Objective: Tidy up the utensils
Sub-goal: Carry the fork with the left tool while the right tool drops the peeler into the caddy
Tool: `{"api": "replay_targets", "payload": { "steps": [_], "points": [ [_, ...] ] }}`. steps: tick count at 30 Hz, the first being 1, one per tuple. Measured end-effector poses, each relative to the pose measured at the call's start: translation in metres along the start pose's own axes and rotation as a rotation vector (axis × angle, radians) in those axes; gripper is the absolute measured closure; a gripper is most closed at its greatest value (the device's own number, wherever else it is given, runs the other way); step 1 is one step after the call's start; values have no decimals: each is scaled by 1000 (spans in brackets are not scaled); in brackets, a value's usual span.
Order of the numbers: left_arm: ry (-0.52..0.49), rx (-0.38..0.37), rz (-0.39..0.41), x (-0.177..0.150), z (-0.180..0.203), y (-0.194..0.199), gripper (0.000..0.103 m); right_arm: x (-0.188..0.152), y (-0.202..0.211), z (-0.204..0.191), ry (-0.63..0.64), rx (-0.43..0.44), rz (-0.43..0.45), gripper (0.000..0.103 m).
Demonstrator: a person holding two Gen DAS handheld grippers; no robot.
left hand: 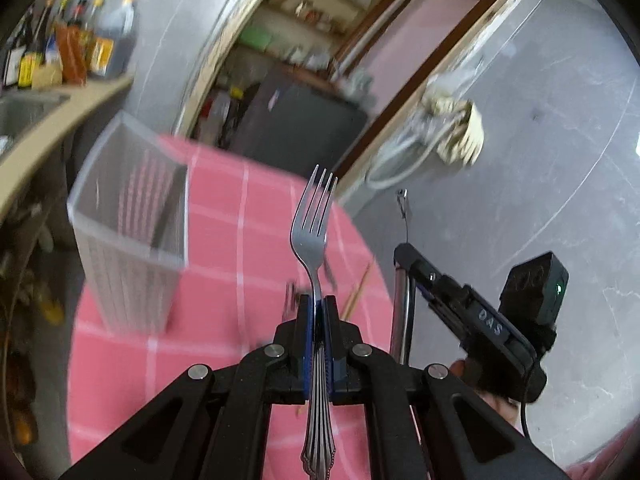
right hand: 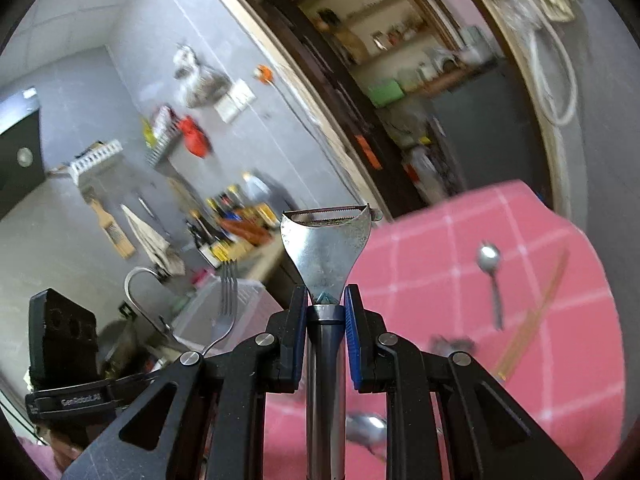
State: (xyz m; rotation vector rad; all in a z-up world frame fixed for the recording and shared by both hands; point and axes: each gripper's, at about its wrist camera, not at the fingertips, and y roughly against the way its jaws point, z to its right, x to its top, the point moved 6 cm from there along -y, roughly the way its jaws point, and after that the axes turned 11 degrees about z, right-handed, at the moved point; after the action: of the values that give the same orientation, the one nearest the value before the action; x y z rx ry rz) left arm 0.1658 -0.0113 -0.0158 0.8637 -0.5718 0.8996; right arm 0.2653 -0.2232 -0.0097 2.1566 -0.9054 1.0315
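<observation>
Table (left hand: 224, 208): it has a pink cloth with white lines. It carries the bin and the loose things.
Bin (left hand: 128, 224): a tall see-through bin stands near the left edge of the table. It looks like the place for the utensils. I see nothing inside it yet, but its walls are blurry, so I cannot be sure.
Left hand-held gripper (left hand: 319, 308): it is pressed together on the fork's handle.
Fork (left hand: 314, 224): it is up in the air, over the middle of the table, prongs pointing away. The bin is to its left.
Right hand-held gripper (right hand: 326, 300): it is pinching the peeler by its dark handle.
Peeler (right hand: 326, 248): it is in the air, over the near left edge of the table, with the metal head sticking out past the fingers.
Spoon (right hand: 491, 276): it lies flat on the table toward the right edge. Nobody is touching it.
Second spoon (right hand: 366, 436): it lies by the near edge. Most of it hides behind the right hand-held gripper.
Chopsticks (right hand: 536, 312): thin sticks lie close to the right edge of the table.
Done so far: two things are picked up. I think none are put away.
Left to do: the fork and peeler must go into the bin, then the spoons and chopsticks.
Hard to see: a small dark thing (right hand: 452, 344) on the table is too blurry to name. The bottom of the bin is hidden.
</observation>
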Motion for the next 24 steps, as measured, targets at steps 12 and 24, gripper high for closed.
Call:
{"api": "replay_targets", "payload": {
  "steps": [12,24],
  "points": [
    [-38,25,297,91,-29,13,98,40,-51,-85,52,147,161,87],
    [26,24,478,122,-90,-2,98,-3,-108,-110,-46,218,243,87]
  ]
}}
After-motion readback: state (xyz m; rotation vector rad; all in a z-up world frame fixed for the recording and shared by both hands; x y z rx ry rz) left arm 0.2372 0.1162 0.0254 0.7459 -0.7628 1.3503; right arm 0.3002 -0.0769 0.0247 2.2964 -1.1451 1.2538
